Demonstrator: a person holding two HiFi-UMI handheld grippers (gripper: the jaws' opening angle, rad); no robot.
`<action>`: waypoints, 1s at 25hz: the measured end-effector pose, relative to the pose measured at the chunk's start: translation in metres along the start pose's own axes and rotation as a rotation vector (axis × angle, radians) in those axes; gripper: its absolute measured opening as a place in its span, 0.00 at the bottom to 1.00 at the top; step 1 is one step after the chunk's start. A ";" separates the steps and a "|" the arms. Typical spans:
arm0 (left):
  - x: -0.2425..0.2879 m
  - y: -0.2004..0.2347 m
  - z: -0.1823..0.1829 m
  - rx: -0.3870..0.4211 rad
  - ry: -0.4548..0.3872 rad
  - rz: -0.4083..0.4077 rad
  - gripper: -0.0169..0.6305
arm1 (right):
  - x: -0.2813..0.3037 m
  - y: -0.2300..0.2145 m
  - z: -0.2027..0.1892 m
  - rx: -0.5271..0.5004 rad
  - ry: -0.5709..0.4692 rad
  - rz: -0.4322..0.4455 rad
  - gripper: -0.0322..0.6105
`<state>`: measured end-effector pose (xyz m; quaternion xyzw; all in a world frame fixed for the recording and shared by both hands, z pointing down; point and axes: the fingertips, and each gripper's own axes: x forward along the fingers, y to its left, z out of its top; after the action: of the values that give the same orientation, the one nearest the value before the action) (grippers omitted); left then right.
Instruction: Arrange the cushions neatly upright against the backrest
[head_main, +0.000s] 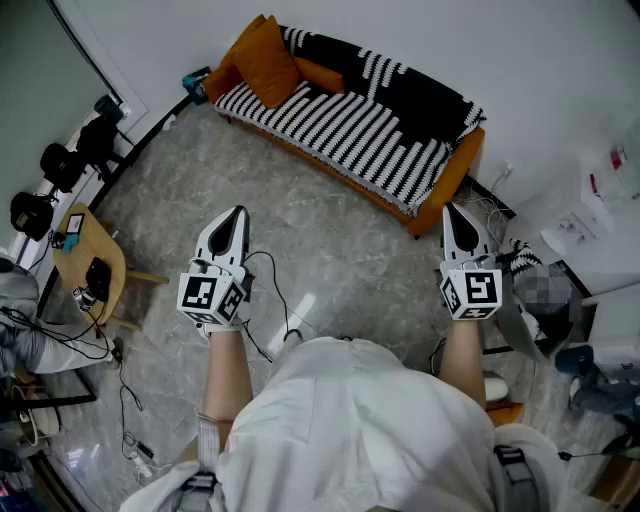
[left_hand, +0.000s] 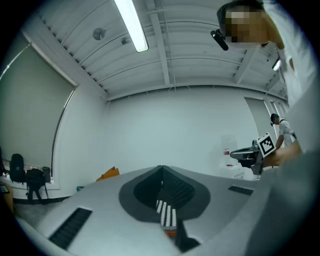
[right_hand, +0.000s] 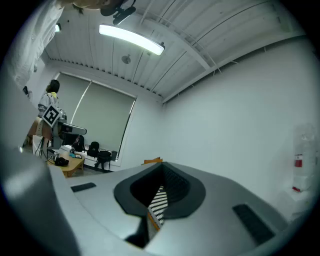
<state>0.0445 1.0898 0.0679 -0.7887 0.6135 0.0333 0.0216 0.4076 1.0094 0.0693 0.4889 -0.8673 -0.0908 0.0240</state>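
An orange sofa (head_main: 452, 172) under a black-and-white striped cover stands against the far wall. A large orange cushion (head_main: 268, 62) leans upright at its left end, with a smaller orange one (head_main: 318, 73) lying beside it. Both grippers are held level over the floor, well short of the sofa. My left gripper (head_main: 238, 212) is shut and empty. My right gripper (head_main: 452, 210) is also shut and holds nothing. In the left gripper view the jaws (left_hand: 161, 167) meet in a point, with an orange cushion (left_hand: 108, 174) far behind. The right gripper (right_hand: 162, 164) looks the same.
A small wooden table (head_main: 78, 262) with gear stands at the left, beside dark camera stands (head_main: 60, 165). Cables (head_main: 270, 300) trail over the grey floor between me and the sofa. White boxes (head_main: 590, 210) and clutter fill the right side.
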 end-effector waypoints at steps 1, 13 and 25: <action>-0.001 -0.002 0.000 -0.003 0.003 -0.001 0.05 | -0.003 0.000 -0.001 0.002 0.006 0.000 0.06; -0.003 -0.011 0.005 -0.003 0.005 -0.029 0.05 | -0.017 0.001 -0.003 0.014 0.027 -0.007 0.06; -0.021 -0.016 -0.005 -0.015 0.036 -0.036 0.05 | -0.025 0.023 -0.013 0.159 0.009 0.074 0.06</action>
<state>0.0554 1.1134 0.0742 -0.8003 0.5991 0.0232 0.0053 0.4034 1.0407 0.0875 0.4570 -0.8892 -0.0185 -0.0079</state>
